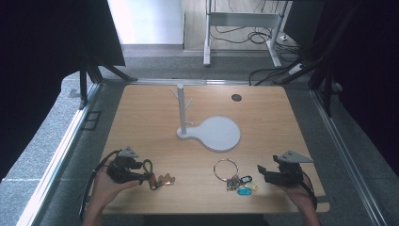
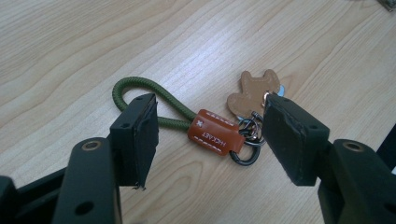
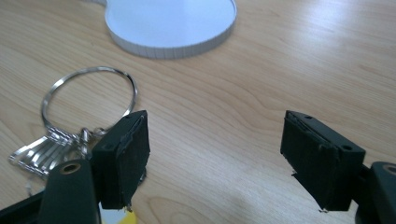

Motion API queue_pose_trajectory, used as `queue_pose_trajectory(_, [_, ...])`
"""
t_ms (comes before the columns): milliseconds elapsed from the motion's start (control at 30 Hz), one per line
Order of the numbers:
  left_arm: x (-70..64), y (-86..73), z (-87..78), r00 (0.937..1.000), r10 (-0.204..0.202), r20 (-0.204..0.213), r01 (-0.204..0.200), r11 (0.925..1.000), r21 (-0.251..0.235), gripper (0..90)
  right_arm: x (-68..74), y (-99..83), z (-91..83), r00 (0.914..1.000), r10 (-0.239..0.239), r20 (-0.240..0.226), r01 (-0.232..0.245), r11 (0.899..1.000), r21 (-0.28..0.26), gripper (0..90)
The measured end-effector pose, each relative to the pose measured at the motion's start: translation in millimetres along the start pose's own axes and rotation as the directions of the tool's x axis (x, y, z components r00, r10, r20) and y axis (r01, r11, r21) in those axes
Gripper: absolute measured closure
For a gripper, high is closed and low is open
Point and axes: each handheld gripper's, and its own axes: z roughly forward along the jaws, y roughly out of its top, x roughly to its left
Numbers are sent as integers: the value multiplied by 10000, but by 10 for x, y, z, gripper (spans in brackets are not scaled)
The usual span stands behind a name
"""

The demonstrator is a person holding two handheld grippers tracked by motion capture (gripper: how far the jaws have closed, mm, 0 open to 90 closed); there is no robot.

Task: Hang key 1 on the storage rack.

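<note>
**Fingers spread on both grippers; two key bunches loose on the table**

Fingers: left gripper (image 2: 210, 135) stands with jaws wide apart, straddling the cord keychain (image 2: 205, 128) at lower centre of the left gripper view, nothing pinched. Right gripper (image 3: 215, 158) likewise spread, bare wood between its jaws, the ring bunch off at the left of its view.

Item 1, cord keychain: green rope loop (image 2: 140, 95), orange-brown leather sleeve (image 2: 215, 134), small dark metal rings (image 2: 247, 140), tan leather charm (image 2: 252, 91). Lies flat on the wooden table (image 1: 155, 122), lower left of the high view. Judged light, limp at the cord, not fragile. Best hold: the leather sleeve or the doubled cord beside it; the rings look small and likely slippery.

Item 2, large wire key ring (image 3: 88, 95) with flat metal keys (image 3: 39, 156); blue and yellow tags (image 1: 245, 188) seen in the high view, lower centre. Thin, stiff, probably slick; it lies flush to the wood, so hard to nip.

Item 3, white peg stand (image 1: 181, 110) on a round white base (image 1: 219, 134), centre of the table.

Writing: stamped lettering on the sleeve, upside down, apparently "HCKABT"; reading uncertain
</note>
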Motion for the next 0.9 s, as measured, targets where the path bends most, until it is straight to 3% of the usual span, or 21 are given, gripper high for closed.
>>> queue_pose_trajectory(400, [6, -15, -113, 9998, -161, -86, 160, 9997, -174, 371, -75, -18, -98, 9992, 365, 176, -360, 9991, -243, 268])
queue_pose_trajectory(633, [1, -5, -107, 9999, -101, -125, 101, 9999, 17, 370, -120, -28, -100, 9983, 568, 124, -565, 9981, -234, 280])
queue_pose_trajectory(900, [35, -62, -241, 9985, -417, -343, 413, 9991, -132, 366, -120, -41, -91, 9975, 658, 242, -655, 9978, -128, 284])
